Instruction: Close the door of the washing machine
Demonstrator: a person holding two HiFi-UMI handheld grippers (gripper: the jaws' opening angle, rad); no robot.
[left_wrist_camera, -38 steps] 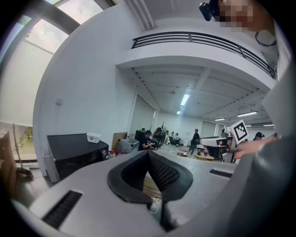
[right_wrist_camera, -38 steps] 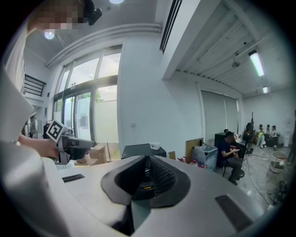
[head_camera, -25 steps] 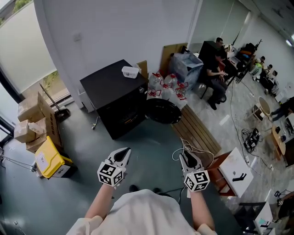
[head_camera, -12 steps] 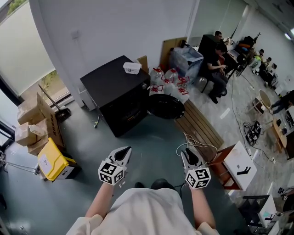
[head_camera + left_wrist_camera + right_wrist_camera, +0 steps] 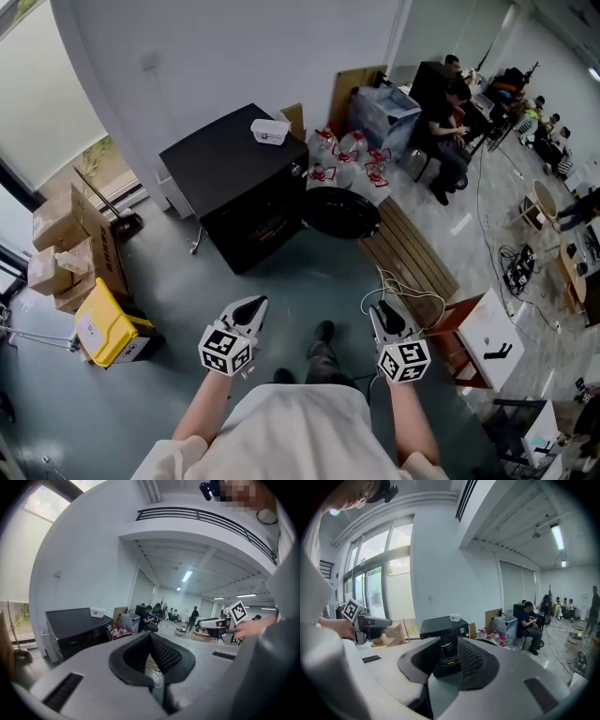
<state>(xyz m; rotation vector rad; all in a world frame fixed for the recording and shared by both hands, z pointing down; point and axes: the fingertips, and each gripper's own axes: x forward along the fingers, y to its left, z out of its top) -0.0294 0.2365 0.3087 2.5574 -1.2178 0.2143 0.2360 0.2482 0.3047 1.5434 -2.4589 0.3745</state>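
We hold left tool and right tool, jaws apart, empty; open floor reaches the washing machine and its swung-out door.

The left forearm and right forearm are extended upward from the bottom centre of the head view, side by side and well apart. The left claw and right claw are pointed ahead, tilted slightly downward. Both pairs of jaws are held parted, with nothing gripped between them.
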